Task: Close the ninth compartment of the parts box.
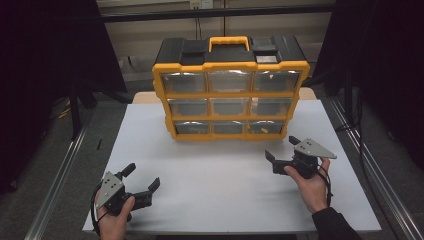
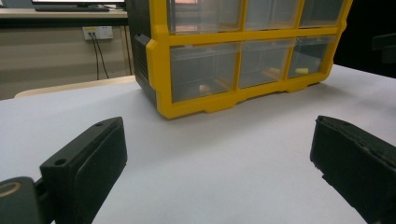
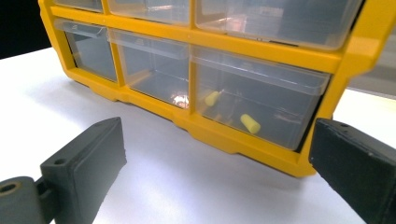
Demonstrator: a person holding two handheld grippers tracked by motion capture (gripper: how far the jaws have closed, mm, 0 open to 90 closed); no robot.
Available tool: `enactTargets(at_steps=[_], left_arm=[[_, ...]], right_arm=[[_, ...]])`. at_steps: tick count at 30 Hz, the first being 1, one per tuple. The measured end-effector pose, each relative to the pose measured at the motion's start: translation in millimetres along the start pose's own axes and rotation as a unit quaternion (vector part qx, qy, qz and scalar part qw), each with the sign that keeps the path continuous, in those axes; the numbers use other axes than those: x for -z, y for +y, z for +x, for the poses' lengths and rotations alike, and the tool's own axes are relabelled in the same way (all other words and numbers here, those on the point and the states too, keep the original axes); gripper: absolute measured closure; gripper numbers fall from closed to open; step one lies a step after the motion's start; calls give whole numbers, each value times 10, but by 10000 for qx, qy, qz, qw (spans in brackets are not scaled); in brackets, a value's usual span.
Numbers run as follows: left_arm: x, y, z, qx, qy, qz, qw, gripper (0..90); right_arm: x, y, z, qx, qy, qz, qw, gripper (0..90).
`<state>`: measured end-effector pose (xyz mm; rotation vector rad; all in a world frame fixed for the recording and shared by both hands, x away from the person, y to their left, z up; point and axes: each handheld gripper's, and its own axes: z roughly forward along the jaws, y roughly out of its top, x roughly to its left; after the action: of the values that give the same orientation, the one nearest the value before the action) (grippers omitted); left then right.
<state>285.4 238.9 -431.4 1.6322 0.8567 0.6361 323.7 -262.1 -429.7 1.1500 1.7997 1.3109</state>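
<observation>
High view puts the yellow-and-black plastic organiser cabinet with nine clear drawers (image 1: pixel 231 90) at the far middle of the white worktop (image 1: pixel 210 195), standing upright with its drawer fronts toward me, and both tools well short of it. My right tool (image 1: pixel 281 148) sits near the cabinet's lower right corner, so I judge the step in hand to be reaching for the clear bottom-right drawer (image 3: pixel 261 102), the one that holds two small pale-yellow cylindrical pieces (image 3: pixel 250 123). To do it well, I want to bring the right tool in level and square to the drawer front, aim for the lip along its top edge rather than the slick clear face, and draw straight out so the light cabinet does not slide or tip toward me. My left tool (image 1: pixel 142 175) could brace the yellow frame if it starts to shift; for now it hovers low over the near left of the worktop, apart from everything. Both tools are spread wide: in the left gripper view and the right gripper view the black jaws stand far apart with bare worktop between them, holding nothing and touching nothing. The right tool's jaws point at the drawer, near it but not at it yet.
</observation>
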Motion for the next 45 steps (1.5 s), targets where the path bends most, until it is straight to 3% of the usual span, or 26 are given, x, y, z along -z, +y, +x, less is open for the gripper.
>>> enactTargets(at_steps=[21,45], left_arm=[[11,2,-15,-6,-1,-2,10000,39],[30,-1,-24,-5,57,26,10000,46]], right_arm=[[378,-149,9,-219,-128,-117,9996,50],[829,-365,-158,-398,-647,-168,9970,48]])
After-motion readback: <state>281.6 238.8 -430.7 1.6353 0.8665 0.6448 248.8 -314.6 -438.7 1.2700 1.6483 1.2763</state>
